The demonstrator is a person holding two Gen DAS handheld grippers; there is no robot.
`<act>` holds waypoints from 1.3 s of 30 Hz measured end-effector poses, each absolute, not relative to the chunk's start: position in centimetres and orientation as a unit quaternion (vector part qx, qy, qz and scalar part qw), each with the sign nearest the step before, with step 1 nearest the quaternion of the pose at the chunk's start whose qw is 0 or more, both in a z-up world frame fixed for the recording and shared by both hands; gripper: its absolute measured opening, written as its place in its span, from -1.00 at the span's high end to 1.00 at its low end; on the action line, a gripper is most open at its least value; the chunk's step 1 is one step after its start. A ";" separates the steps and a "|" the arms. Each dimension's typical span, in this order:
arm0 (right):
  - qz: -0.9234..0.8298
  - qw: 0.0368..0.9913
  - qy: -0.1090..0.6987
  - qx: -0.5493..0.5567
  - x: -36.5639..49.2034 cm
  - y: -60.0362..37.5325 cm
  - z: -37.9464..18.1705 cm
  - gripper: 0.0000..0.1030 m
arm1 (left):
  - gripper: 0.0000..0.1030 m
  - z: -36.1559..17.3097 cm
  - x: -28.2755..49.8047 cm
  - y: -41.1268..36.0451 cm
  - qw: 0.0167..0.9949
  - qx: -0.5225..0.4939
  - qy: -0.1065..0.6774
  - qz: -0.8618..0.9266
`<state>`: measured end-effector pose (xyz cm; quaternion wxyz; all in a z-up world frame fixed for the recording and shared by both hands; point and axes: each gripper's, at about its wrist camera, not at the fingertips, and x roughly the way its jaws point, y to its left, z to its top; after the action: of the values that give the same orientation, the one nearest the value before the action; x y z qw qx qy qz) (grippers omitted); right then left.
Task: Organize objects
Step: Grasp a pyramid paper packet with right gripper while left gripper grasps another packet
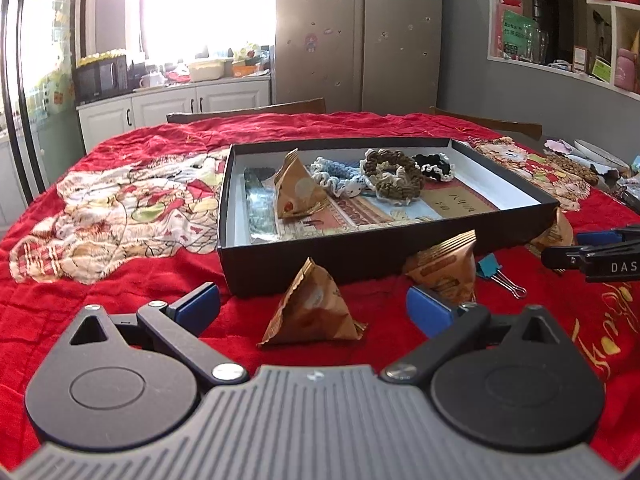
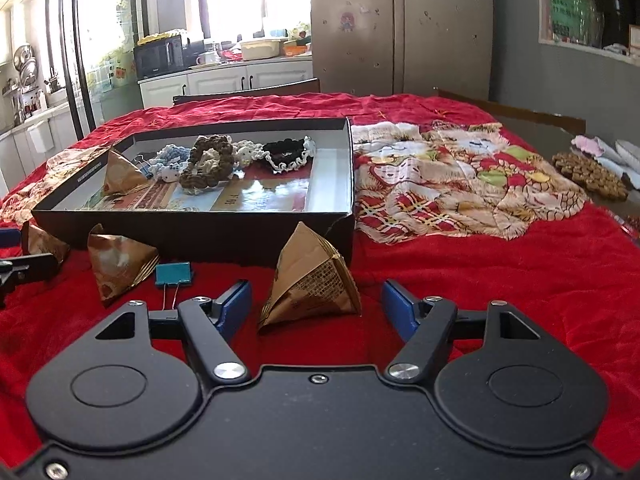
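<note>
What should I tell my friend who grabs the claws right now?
Left claw: open, around the nearest brown triangular snack packet, not gripping.
Right claw: open, around another brown triangular packet, not gripping.
Black shallow cardboard box: already holds one packet and crocheted hair ties.
Left on the red tablecloth: three packets in all, counting the middle one, plus a teal binder clip.
Next, probably: close on the packets and put them in the box.

box label (image 1: 460,202) unreadable, third packet (image 1: 554,234) half hidden
</note>
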<state>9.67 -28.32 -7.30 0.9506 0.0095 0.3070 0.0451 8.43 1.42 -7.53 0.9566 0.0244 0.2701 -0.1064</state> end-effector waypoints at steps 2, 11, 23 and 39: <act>0.046 0.949 0.311 0.008 9.8 -28.3 -7.4 -0.32 | -0.91 -7.7 8.7 1.5 0.955 0.019 0.277 -0.107; 0.046 0.947 0.319 -0.009 10.3 -27.4 -7.6 -0.12 | -0.75 -8.2 9.6 1.9 0.947 0.001 0.304 -0.103; 0.045 0.946 0.320 -0.007 10.5 -27.4 -7.7 0.07 | -0.54 -8.5 10.0 1.7 0.943 0.009 0.319 -0.089; 0.045 0.946 0.320 -0.003 10.5 -27.6 -7.6 0.18 | -0.05 -8.3 9.5 1.6 0.945 0.015 0.314 -0.091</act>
<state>10.54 -27.57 -7.58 0.9465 -0.0031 0.3195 0.0454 9.50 1.61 -8.32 0.9448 0.0152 0.3142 -0.0912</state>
